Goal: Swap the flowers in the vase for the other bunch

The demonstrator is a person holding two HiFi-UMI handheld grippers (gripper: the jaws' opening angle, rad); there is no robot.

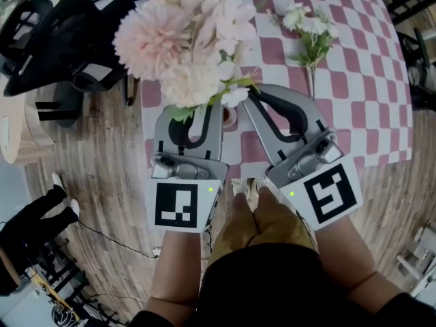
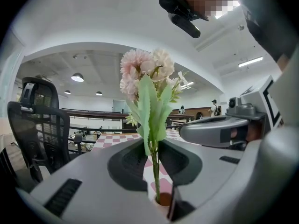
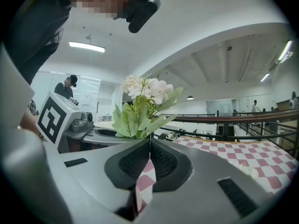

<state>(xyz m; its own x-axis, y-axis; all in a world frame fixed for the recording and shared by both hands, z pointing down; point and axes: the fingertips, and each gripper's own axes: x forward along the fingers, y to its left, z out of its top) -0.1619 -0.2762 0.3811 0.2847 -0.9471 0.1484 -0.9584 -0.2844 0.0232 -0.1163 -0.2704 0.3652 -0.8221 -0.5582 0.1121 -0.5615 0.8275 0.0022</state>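
As the pink bunch (image 1: 187, 39) stands upright at the near edge of the counter (image 1: 361, 80), look at that thin green stem. It drops straight down and meets the round, orange-brown mouth of the vase (image 2: 163, 199). Up top are big fluffy pompom heads with soft ruffled petals, and below them long, pale, pointed leaves.

The left gripper (image 2: 153, 143) has it. Its smooth grey moulded fingers (image 2: 84, 176), with dark ribbed pads, pinch the leafy stem just above the vase mouth, and checked cloth shows through the slit behind the tips.

Over at 3 o'clock is the right gripper (image 3: 150, 141). Its fingers (image 3: 215, 171) are pressed together at the tips, right under the foliage. Whether a leaf is nipped there, I can't tell.

Moving outward, the counter wears a pink-and-white checked cloth. At 1 o'clock from the vase, well apart, the white bunch (image 1: 310, 27) lies flat, with small crinkled blossoms and its slim stem pointing back toward the person.

At 10 o'clock a black mesh-backed chair (image 1: 54, 39) stands on the wood-plank floor (image 1: 102, 155).
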